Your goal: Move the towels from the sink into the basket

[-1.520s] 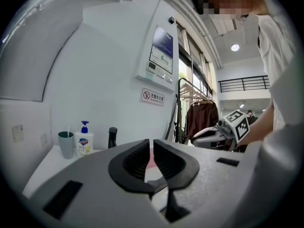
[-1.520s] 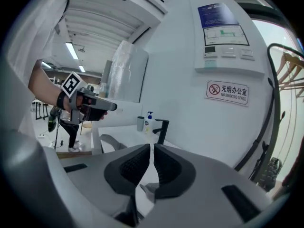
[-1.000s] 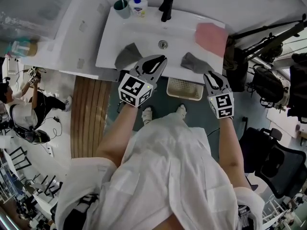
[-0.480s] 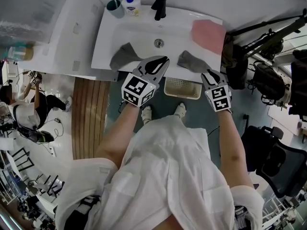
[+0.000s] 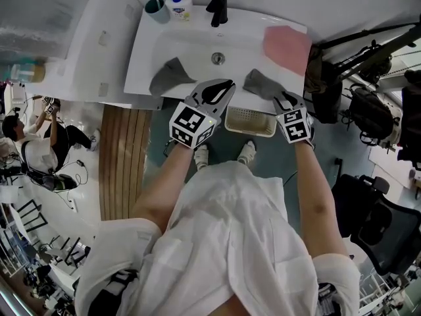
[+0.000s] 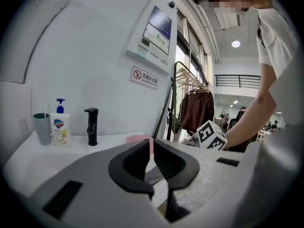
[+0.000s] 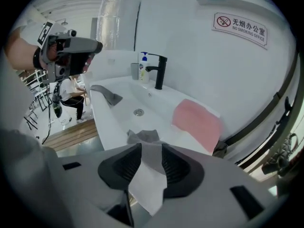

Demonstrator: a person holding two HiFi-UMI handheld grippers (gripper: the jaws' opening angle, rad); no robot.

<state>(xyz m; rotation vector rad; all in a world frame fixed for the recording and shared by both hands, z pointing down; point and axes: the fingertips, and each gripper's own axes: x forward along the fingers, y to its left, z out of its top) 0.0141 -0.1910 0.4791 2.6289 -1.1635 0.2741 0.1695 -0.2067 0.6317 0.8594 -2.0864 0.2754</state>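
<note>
1. A second ago the right gripper (image 5: 281, 99) hung short of the sink (image 5: 191, 48). It has since pushed forward, and its tips are now at the near edge of the right-hand grey towel (image 5: 262, 84), which droops over the sink's front lip.
2. Its own view shows the jaws apart with that towel's edge in the gap. I see no pinch yet, so I'd say the grab is about to happen rather than done.
3. The left gripper (image 5: 223, 85) has barely shifted. It hovers by the front rim beside the left-hand grey towel (image 5: 170, 76), with its jaws drawn together to a thin slit and nothing between them.
4. For the task this is the first pick being lined up, and no towel has left the sink.
5. Towels: three in all. Two are grey, both draped on the front rim, and one is a pink towel (image 5: 287, 43) lying flat at the far right corner.
6. Basket (image 5: 251, 134): one, pale and slatted, on the floor just below the sink front between the two grippers. It looks empty.
7. Along the back of the sink there is one black faucet (image 5: 217, 6), one soap bottle (image 5: 177, 5) and one teal cup (image 5: 158, 9).
</note>
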